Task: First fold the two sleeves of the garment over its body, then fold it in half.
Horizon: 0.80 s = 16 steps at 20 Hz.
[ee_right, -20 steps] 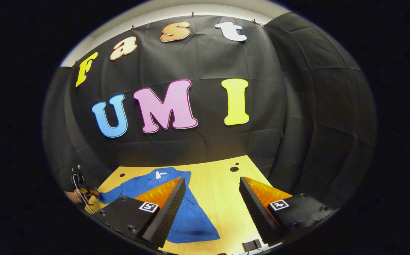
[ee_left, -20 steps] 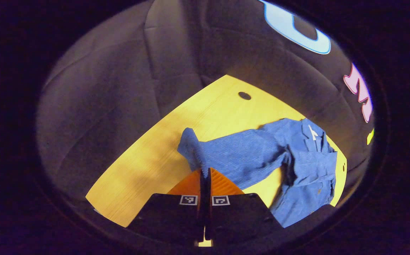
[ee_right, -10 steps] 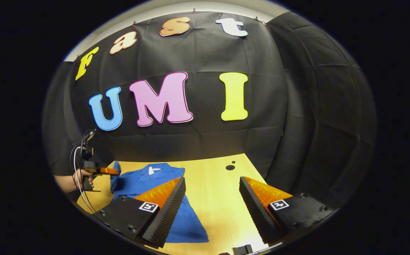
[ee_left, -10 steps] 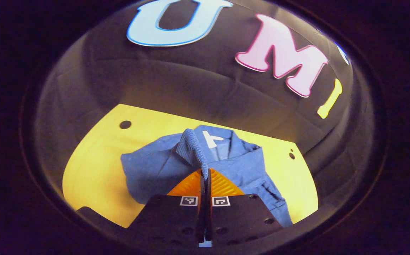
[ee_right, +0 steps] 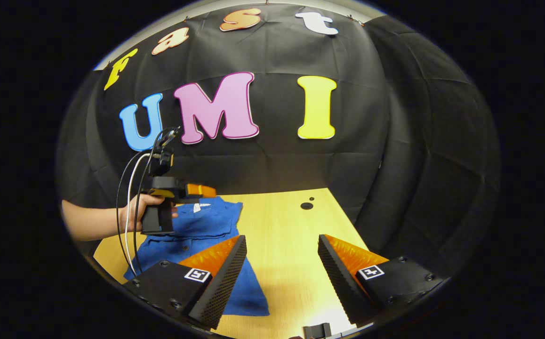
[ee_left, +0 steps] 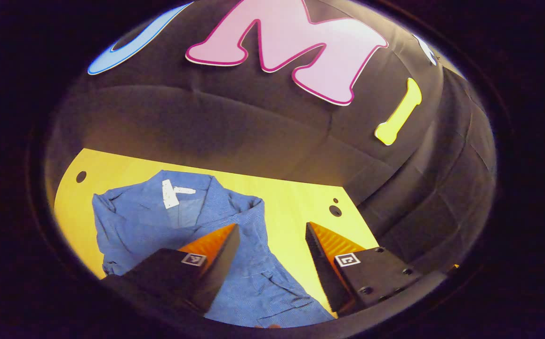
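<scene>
Left gripper [ee_left: 272, 254], in the left gripper view, has its fingers spread wide with nothing between them, hanging over the blue garment [ee_left: 178, 221] on the yellow table [ee_left: 296, 197]. The garment lies toward the table's left side, collar and white tag [ee_left: 169, 193] toward the far wall, its cloth bunched and creased under the near finger. One sleeve seems to be lying over the body, though the folds are too rumpled to be sure. The risk, as I judge it, is that a loosely dropped sleeve slides back off, or a low pass of the open fingers snags the cloth and drags the fold out. No containers stand on the table; two small holes [ee_left: 334, 211] in the top at the right are all that breaks it. In the right gripper view, the right gripper [ee_right: 282, 263] is likewise wide open and empty, held above the table's near edge with the garment [ee_right: 202, 226] partly under its left finger. Farther off a hand [ee_right: 136, 216] grips the left gripper's handle [ee_right: 159, 212] above the collar area, cables trailing down. Those cables could brush the cloth. The other sleeve cannot be made out, so reaching for it blindly may catch the body instead.
</scene>
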Available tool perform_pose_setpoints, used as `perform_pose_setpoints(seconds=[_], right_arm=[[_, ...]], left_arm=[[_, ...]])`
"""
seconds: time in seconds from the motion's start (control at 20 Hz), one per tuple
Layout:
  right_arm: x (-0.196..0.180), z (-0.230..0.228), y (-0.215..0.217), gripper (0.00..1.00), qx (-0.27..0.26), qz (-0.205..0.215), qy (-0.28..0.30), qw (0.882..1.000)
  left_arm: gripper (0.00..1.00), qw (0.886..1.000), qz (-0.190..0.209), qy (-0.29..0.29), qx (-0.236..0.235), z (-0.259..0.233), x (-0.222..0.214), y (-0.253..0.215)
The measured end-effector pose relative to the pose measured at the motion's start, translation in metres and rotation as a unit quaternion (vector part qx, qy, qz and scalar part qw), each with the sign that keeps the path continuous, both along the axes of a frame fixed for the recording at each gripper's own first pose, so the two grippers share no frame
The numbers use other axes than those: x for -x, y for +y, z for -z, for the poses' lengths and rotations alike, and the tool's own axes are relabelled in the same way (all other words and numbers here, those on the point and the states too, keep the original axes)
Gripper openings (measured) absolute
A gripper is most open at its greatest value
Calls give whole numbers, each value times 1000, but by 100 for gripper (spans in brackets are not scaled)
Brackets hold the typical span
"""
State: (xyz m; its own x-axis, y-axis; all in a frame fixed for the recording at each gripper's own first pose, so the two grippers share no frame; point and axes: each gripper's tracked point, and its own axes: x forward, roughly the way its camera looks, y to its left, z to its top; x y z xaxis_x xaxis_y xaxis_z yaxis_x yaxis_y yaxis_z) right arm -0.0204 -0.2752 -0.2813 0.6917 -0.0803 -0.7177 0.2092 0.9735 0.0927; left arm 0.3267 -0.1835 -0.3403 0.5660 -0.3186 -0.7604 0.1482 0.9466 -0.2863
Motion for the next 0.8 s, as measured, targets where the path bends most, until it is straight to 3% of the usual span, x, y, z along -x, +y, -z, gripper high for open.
perform_pose_setpoints(seconds=[0.05, 0.15, 0.35, 0.45, 0.6, 0.8], right_arm=[[3, 9, 12, 97, -10, -7, 12, 1000], [4, 31, 32, 97, -23, -22, 31, 999], [29, 69, 62, 97, -37, -40, 90, 995], [38, 86, 77, 98, -48, -47, 117, 991], [66, 122, 92, 98, -53, -53, 179, 981], [107, 165, 95, 99, -45, -30, 263, 963]], left_arm=[[87, 1000, -2, -5, -3, -4, 3, 5], [82, 1000, -16, -10, -16, -10, 18, 25], [84, 998, -33, -23, -38, -30, 76, 87], [85, 998, -50, -2, -45, -29, 120, 121], [85, 992, -64, 45, -95, -10, 203, 178], [85, 973, -91, 152, -146, 33, 332, 244]])
